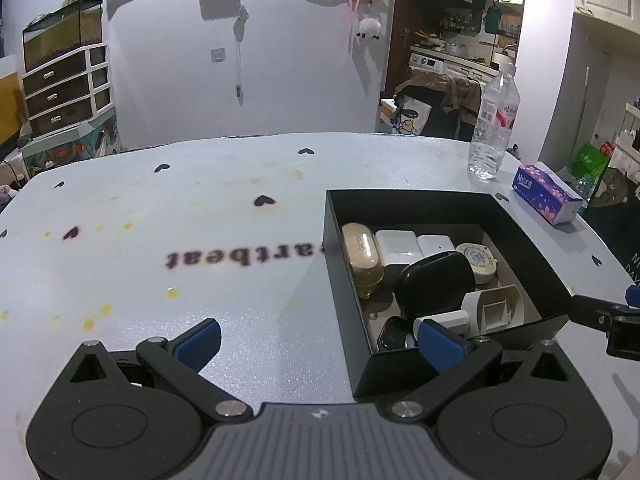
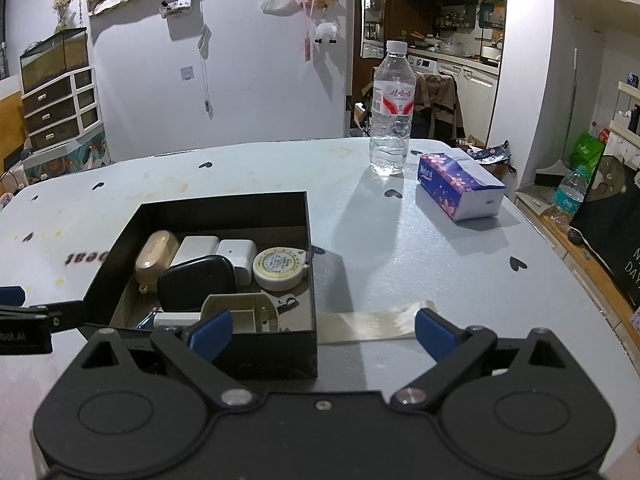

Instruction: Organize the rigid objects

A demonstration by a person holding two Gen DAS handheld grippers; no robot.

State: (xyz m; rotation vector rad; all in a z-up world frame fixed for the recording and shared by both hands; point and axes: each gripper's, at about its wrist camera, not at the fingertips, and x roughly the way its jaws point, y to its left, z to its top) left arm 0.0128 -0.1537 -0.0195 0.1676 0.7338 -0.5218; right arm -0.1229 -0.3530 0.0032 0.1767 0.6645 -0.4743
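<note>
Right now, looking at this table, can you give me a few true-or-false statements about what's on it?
1. The black box holds several small items. True.
2. The water bottle lies on its side. False: it stands upright.
3. The left gripper grips the tissue pack. False: its jaws are open and empty.
4. The round yellow-and-white case sits inside the box. True.
5. The right gripper has open jaws. True.

Both views are dim with a cool bluish cast. Fisheye bending curves the table [image 1: 240,216] edges, and the corners vignette black. The water bottle [image 2: 392,108] throws a soft shadow toward the near side. Printed lettering looks slightly blurred.
</note>
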